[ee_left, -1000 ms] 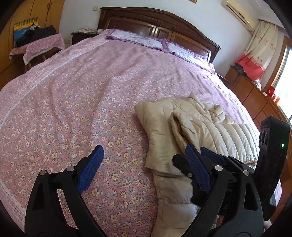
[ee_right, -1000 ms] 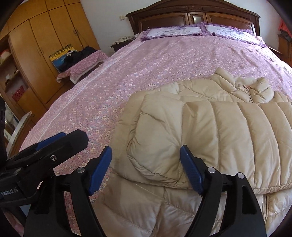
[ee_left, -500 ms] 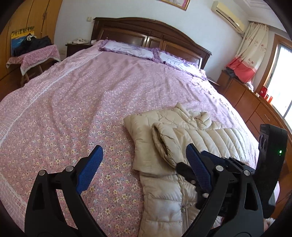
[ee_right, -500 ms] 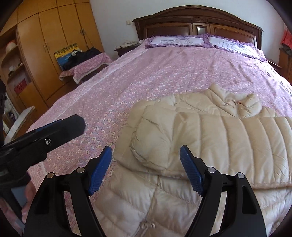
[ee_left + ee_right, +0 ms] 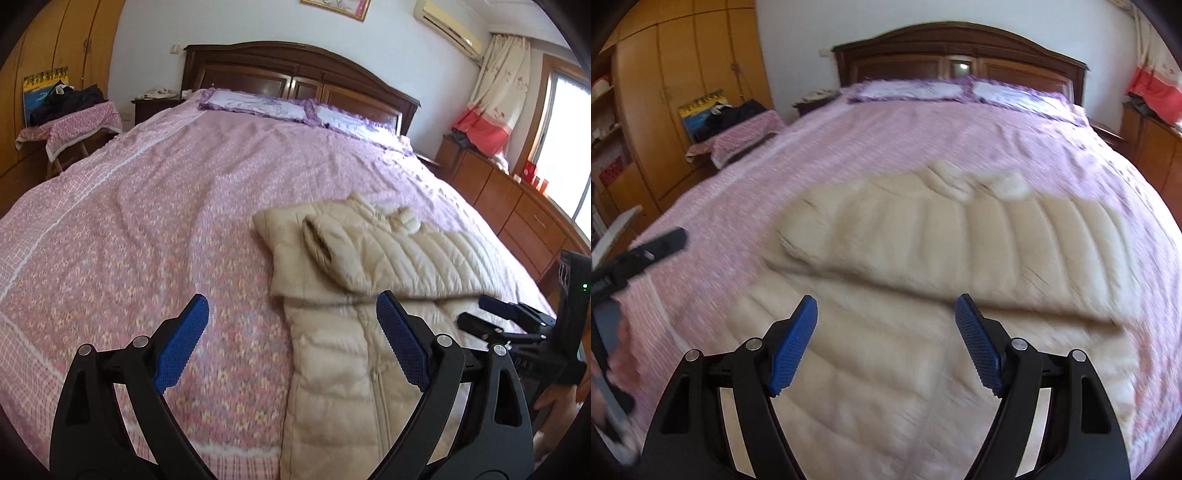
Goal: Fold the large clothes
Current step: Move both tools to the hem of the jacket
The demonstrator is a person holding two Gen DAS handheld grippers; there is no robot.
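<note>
A cream quilted puffer jacket lies front up on the pink floral bedspread, with a sleeve folded across its chest. It also fills the right wrist view, which is blurred. My left gripper is open and empty above the jacket's left edge. My right gripper is open and empty above the jacket's lower body. The right gripper also shows at the right of the left wrist view.
A dark wooden headboard and two pillows stand at the far end. A cloth-covered stand with dark clothes sits left of the bed. Wooden drawers run along the right. A wardrobe lines the left wall.
Both grippers have pulled back and up from the jacket, so more of its lower body shows. Both stay open. The jacket has not moved.
</note>
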